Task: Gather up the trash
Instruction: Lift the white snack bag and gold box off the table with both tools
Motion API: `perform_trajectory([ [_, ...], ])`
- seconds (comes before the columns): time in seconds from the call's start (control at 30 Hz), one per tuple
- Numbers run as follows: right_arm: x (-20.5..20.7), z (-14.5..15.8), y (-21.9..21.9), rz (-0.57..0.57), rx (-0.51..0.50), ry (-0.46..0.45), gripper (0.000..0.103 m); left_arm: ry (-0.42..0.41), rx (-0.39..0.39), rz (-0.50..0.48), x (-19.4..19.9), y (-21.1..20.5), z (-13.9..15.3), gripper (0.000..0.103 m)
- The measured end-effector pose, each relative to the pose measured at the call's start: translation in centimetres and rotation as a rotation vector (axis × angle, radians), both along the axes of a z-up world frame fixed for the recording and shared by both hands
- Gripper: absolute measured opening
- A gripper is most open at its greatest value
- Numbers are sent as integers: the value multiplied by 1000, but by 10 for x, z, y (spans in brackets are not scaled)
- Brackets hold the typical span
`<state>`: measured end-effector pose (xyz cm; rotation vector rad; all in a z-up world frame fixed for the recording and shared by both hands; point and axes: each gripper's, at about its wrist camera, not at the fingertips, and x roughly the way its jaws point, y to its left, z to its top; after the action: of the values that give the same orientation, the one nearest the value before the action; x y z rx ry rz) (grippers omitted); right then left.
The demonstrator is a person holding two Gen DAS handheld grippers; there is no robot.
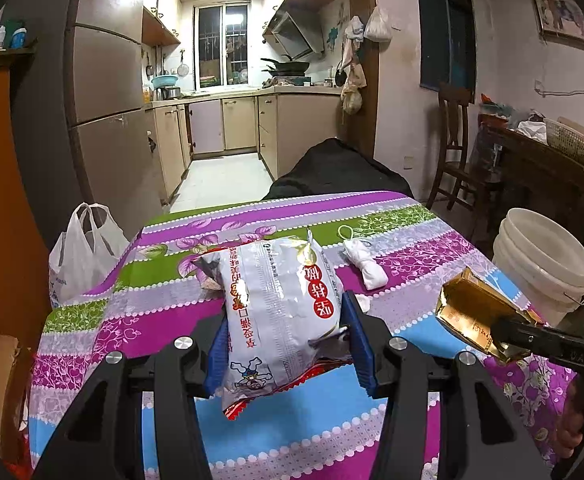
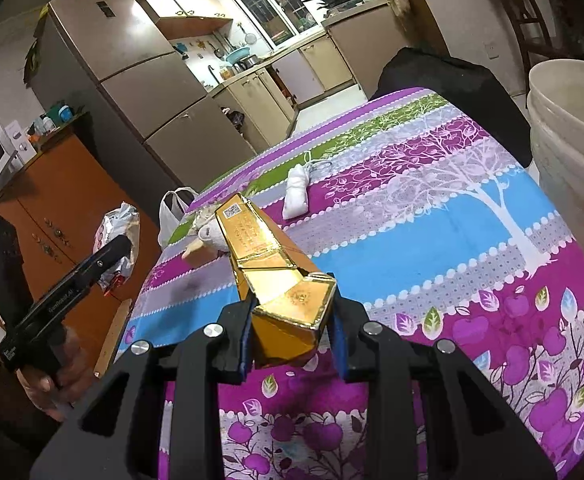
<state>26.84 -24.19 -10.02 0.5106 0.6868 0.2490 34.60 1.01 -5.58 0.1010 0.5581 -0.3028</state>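
Two bits of trash are up off the table: our left gripper [image 1: 287, 340] clamps the snack bag [image 1: 279, 312], our right gripper [image 2: 292, 336] pinches the crushed gold carton [image 2: 275, 280]. Neither's in the white bucket [image 1: 540, 256] beside the table yet, and the white wad [image 1: 362, 262] sits on the tablecloth [image 1: 412, 240] near the bucket.

You can read "GenRobot.AI" in white along the side of the left gripper [image 2: 109, 258]. The snack bag [image 1: 279, 312] carries red Chinese print, upside down, and the gold box [image 2: 267, 256] bears a QR code; neither reads clearly.
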Motion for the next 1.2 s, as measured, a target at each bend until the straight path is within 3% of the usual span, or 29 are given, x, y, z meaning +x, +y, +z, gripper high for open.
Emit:
perform_trajectory([
  [1.2,-24,14,-17,-106,-83,14,29,-32,169,-11,-17,-22,-5,52],
])
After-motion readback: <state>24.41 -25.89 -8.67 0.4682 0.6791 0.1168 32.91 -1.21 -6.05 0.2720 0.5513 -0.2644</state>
